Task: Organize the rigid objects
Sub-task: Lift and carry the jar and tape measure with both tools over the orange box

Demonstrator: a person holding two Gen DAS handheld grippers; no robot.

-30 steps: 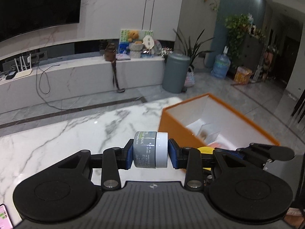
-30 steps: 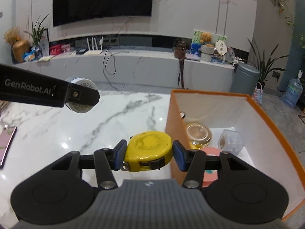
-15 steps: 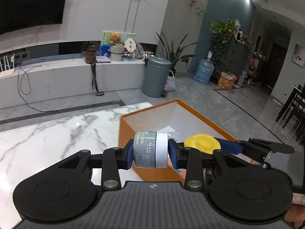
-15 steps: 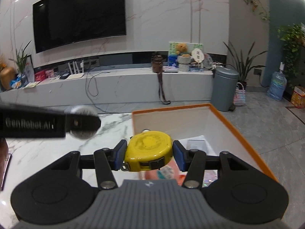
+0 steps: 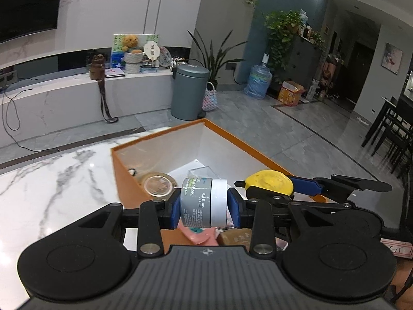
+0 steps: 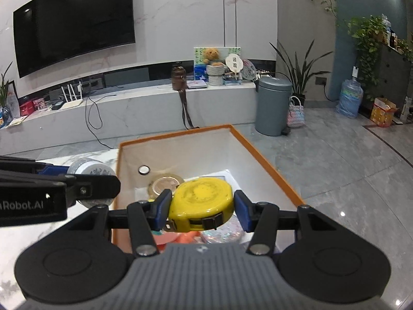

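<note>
Blocking box [image 6: 268, 165] contents: tape measure [image 6: 202, 197], jar [image 5: 204, 202]; pink item unclear.

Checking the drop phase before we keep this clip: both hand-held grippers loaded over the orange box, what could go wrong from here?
1. The left hand-held gripper with the small cream jar and the right hand-held gripper with the yellow tape measure sit close together over the orange box; the fingers may collide on release.
2. A dropped tape measure could strike the glass-lidded jar below.
3. The cream jar is clamped on its side and may roll once released.
</note>
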